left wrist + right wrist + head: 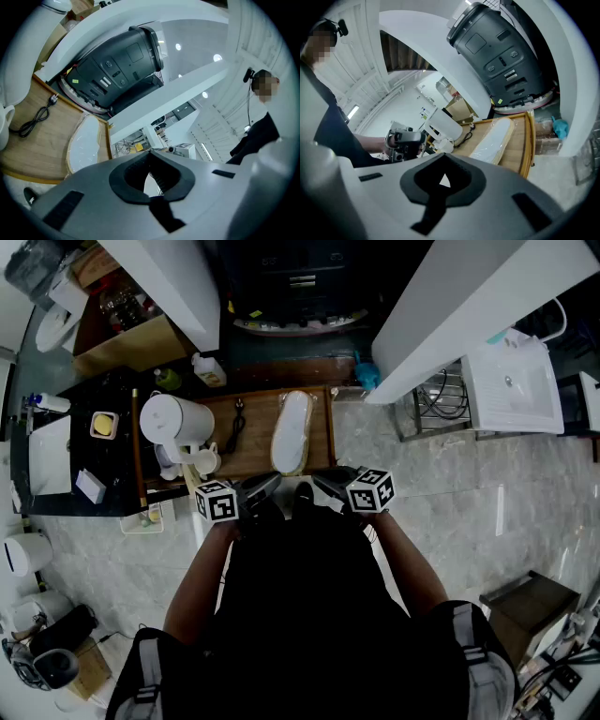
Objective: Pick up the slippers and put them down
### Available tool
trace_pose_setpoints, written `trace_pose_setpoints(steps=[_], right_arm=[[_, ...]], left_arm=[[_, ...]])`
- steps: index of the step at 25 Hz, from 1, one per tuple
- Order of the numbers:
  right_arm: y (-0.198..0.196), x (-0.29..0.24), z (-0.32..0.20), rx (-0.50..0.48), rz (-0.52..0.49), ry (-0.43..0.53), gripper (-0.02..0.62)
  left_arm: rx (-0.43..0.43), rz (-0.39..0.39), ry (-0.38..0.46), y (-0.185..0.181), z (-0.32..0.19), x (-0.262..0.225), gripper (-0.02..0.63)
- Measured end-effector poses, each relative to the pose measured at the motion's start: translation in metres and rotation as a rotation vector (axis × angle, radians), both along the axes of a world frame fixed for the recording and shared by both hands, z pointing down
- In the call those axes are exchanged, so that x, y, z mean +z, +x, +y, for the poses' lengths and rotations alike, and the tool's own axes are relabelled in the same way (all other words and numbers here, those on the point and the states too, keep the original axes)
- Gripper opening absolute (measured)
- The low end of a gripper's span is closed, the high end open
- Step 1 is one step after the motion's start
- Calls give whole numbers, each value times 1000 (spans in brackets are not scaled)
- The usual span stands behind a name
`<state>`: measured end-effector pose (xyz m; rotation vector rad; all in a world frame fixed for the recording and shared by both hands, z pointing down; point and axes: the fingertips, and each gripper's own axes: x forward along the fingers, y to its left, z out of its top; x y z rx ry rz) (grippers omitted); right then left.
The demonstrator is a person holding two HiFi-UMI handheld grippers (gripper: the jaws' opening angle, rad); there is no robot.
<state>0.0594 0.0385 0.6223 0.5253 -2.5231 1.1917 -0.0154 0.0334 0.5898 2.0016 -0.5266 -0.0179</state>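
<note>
The slippers (292, 430) are a pale pair wrapped in clear plastic, lying flat on a low wooden tray (259, 451). They also show in the left gripper view (84, 145) and the right gripper view (494, 140). Both grippers are held close to the person's body, short of the tray's near edge and apart from the slippers. My left gripper (270, 486) (152, 180) is shut with nothing in it. My right gripper (323, 482) (443, 183) is shut and empty as well. The two point towards each other over the tray's near rim.
A white kettle (173, 423) and a black cable (234, 427) share the tray's left half. A large dark machine (117, 65) sits behind it under white beams (441, 306). A wire rack (441, 399) stands on the marble floor at the right.
</note>
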Motion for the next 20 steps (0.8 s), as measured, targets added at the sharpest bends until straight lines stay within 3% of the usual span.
trace_pose_setpoints(steps=[13,20], right_arm=[[0,13,-2,11,20,-25,6],[1,40,-3,36,78,-36,6]], left_arm=[[-15,10,4,-4,1,-7,12],[-40,10,5,-13,4,-9,12]])
